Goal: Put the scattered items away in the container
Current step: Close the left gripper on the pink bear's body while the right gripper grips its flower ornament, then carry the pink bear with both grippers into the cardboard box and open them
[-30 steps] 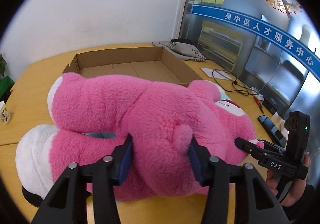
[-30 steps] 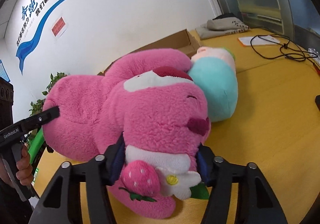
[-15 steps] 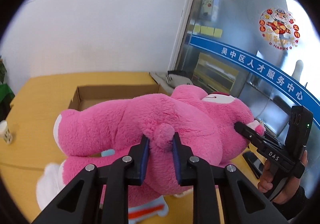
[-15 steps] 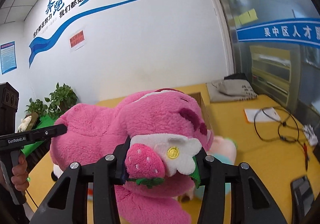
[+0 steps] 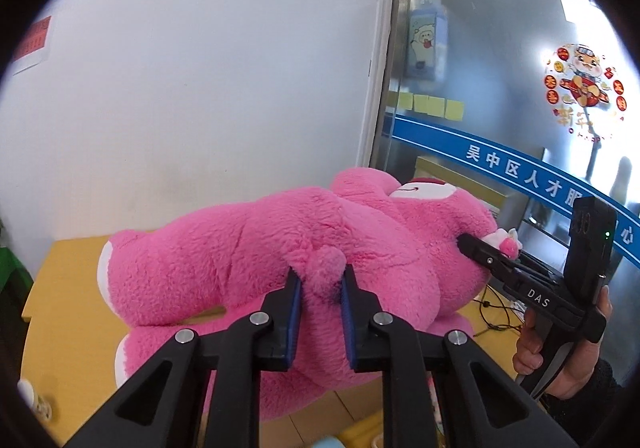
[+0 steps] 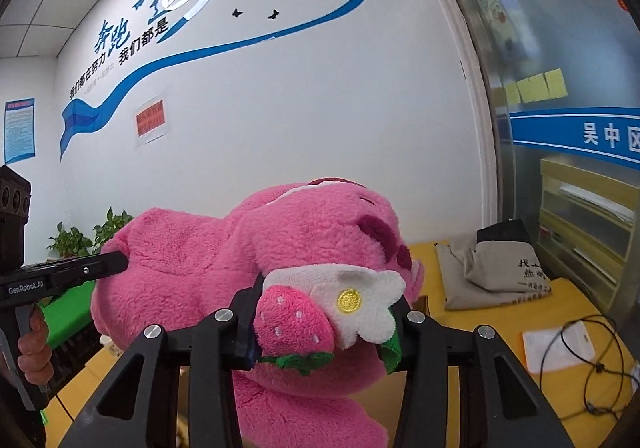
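A: What changed?

B: The pink plush bear point(image 5: 248, 248) has left the yellow worktop point(image 5: 68, 276). It now hangs mid-frame, with the left tongs point(image 5: 320, 288) clenched on its tail and the right tongs point(image 6: 324, 312) on its strawberry.

A: Meaning?

B: Probably headed for the container, which is unseen now.

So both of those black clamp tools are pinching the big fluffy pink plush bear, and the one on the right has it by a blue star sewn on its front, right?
Nearly. Both black tools, the left gripper and the right gripper, do pinch the big fluffy pink plush bear. But the right wrist view shows no blue star: the right one is clamped on a pink fabric strawberry with a white flower.
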`<state>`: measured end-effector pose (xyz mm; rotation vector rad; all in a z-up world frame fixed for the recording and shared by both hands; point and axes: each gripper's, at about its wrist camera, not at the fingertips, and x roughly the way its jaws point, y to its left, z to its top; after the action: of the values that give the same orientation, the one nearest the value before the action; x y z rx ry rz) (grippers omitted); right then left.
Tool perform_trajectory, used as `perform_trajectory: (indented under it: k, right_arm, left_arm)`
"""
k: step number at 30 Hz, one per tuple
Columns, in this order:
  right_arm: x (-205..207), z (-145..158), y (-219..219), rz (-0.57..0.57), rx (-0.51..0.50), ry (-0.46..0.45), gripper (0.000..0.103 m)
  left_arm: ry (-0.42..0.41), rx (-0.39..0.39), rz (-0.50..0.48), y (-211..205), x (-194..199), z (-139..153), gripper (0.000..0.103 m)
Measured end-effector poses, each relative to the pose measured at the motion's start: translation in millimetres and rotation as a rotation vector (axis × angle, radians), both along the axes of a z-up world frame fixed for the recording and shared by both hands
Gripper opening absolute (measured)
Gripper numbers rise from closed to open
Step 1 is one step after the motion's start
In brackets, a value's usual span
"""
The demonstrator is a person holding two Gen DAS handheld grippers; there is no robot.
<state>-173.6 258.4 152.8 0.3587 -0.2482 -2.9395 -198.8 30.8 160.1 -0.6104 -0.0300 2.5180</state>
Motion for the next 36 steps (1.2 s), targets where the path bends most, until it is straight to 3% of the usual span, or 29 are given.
perform_trajectory:
  k: [4,8,13,17,19,26,29,33,35,36]
  right_arm:
    - [-58.0,-7.7,11.5,-0.001,-0.015,-0.039,0.047]
    - [-108.5,-35.2,24.6,-0.030,-0.018,-0.102,0.047]
    - [-155.6,-99.1,40.2,-0.064,-0.040,-0.241,0.047]
    - [-179.2,-158.4,45.3,-0.089,-0.022,-0.387,0.047]
    - [-186.4,-180.5,47.6,-0.104,-0.017,-0.452,0.047]
    - [-196.4,-190.0,58.0,-0.137,-0.038,-0.527,0.047]
    - [-198.8,-190.7,52.0,-0.156,0.020,-0.517,0.051]
    - [-207.3,-193.7,59.6,-0.179,0.060,-0.543,0.076]
    - [-196.3,-182.3,65.4,-0.145,0.030,-0.556,0.081]
    - [-184.2,-172.2,67.5,-0.106,0.007,-0.547,0.091]
  left_arm:
    - [-0.052,0.002,-0.005,13.2,-56.1,-15.2,0.016]
    - [-0.124,-0.022,-0.016,27.7,-106.6,-52.1,0.016]
    - [-0.294,-0.030,-0.034,39.3,-158.3,-136.8,0.015]
    - [-0.470,-0.122,-0.037,54.7,-181.7,-214.5,0.015]
    - [-0.494,-0.151,-0.060,63.0,-184.3,-235.1,0.014]
    - [-0.465,-0.145,-0.010,65.9,-190.7,-228.2,0.014]
    - [-0.454,-0.169,-0.003,64.4,-187.0,-226.3,0.016]
    - [-0.452,-0.188,0.006,60.1,-189.8,-209.9,0.023]
    - [-0.420,-0.210,0.023,48.0,-178.0,-193.8,0.023]
    - [-0.404,-0.233,0.042,39.5,-169.1,-186.2,0.023]
